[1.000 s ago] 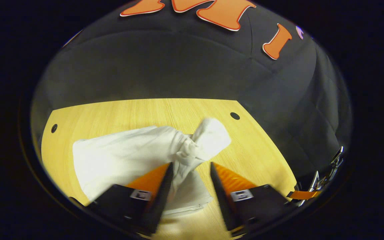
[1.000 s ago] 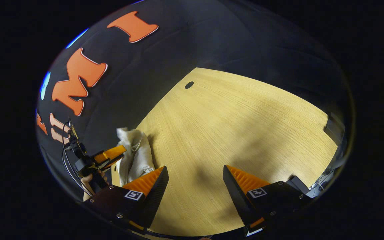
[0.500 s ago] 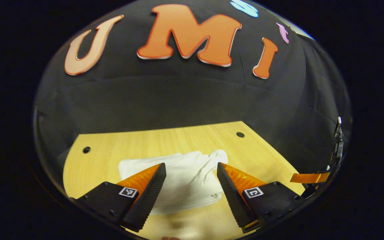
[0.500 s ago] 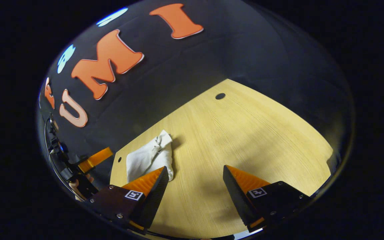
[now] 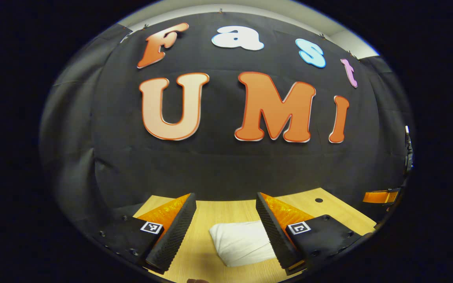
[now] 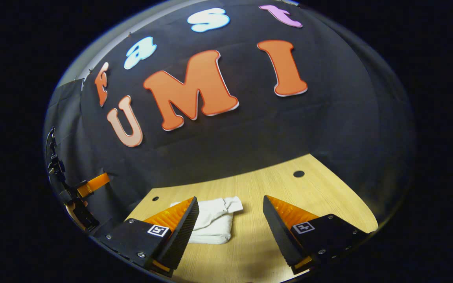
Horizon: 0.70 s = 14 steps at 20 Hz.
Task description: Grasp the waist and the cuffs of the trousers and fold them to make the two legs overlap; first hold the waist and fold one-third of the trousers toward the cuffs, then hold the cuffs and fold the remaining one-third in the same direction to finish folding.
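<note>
Since the frames a second earlier, both cameras had tilted up and drawn back: the left gripper (image 5: 224, 230), then astride a bunched knot of white cloth, had let it go and lifted clear, and the right gripper (image 6: 230, 232) had swung round from bare tabletop to face the bundle.

The trousers (image 5: 242, 241) lay as one compact white packet on the wooden table (image 5: 218, 210), seen in the left gripper view between and beyond that gripper's fingers without contact. In the right gripper view the same packet (image 6: 212, 222) sat partly behind the near finger, with one rumpled corner standing proud. Both grippers had their fingers spread wide and held nothing.

Judged from its slack creases, the cloth was light, soft and limp, and would sag or unfold if lifted by a single layer. A hold, if any were still wanted, would be best taken across all layers at a folded edge. The fold appeared finished, though the proud corner was untidy.

Count: one pair of trousers, two grippers, one table, and two dark round holes (image 6: 299, 173) visible in its top.
</note>
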Each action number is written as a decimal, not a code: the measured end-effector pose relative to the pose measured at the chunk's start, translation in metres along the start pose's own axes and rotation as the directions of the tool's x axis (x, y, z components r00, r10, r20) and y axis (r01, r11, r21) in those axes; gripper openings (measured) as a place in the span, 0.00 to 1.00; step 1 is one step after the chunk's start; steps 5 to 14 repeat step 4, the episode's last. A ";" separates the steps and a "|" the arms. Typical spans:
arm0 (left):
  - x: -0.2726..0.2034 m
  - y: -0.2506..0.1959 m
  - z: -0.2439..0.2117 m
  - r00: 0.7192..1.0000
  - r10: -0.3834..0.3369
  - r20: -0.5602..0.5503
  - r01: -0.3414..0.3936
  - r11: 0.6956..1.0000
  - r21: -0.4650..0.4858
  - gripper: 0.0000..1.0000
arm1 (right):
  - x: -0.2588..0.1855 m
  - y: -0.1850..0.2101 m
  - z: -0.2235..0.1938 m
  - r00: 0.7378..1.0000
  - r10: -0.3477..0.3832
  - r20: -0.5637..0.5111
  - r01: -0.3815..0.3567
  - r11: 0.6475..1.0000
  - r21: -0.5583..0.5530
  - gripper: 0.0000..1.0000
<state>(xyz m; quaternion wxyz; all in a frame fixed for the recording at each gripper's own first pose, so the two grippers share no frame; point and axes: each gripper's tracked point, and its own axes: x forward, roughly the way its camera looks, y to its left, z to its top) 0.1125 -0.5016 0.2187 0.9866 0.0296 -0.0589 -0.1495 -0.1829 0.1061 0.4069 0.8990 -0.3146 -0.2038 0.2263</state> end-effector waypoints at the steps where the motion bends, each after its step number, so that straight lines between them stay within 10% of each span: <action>1: 0.001 0.002 -0.001 1.000 0.015 0.007 -0.014 1.000 -0.010 0.99 | 0.001 0.005 0.005 1.000 0.004 0.022 -0.004 1.000 -0.007 0.98; 14: -0.001 0.004 -0.001 0.999 0.049 -0.008 -0.050 0.998 -0.030 0.99 | 0.003 0.014 0.006 0.999 0.016 0.047 -0.015 1.000 -0.025 0.98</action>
